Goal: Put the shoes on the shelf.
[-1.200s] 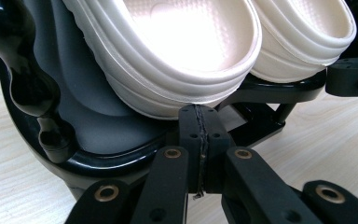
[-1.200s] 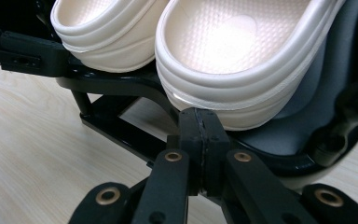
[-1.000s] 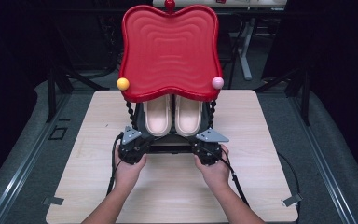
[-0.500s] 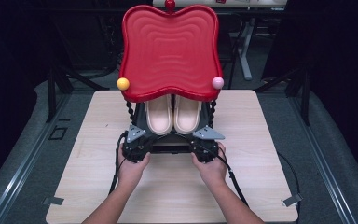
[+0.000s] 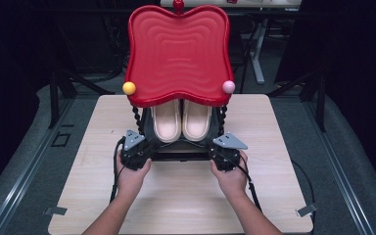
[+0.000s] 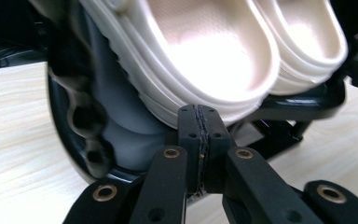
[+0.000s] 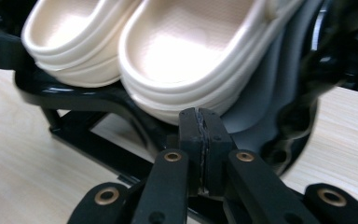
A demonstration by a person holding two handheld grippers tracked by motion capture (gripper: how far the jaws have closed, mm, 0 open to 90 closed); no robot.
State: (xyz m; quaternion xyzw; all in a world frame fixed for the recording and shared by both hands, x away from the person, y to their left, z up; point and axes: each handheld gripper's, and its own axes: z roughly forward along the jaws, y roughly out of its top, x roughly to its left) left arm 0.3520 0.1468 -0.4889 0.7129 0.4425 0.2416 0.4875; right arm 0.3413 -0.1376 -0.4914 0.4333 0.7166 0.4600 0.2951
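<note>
A pair of cream slippers (image 5: 181,120) lies side by side on the lower shelf of a black rack (image 5: 181,152) under a wavy red top (image 5: 177,54). My left gripper (image 5: 143,147) is at the rack's front left corner, my right gripper (image 5: 220,147) at its front right corner. In the left gripper view the left gripper (image 6: 199,114) has its pads pressed flat together just below the heel of the nearer slipper (image 6: 205,51). The right gripper (image 7: 199,116) is likewise shut under the other slipper's heel (image 7: 191,51). I see nothing between either pair of pads.
The rack stands mid-table on a light wooden table (image 5: 176,200). A yellow ball (image 5: 129,88) and a pink ball (image 5: 228,86) sit at the red top's front corners. Twisted black posts (image 5: 137,117) hold it up. Dark floor and metal stands surround the table.
</note>
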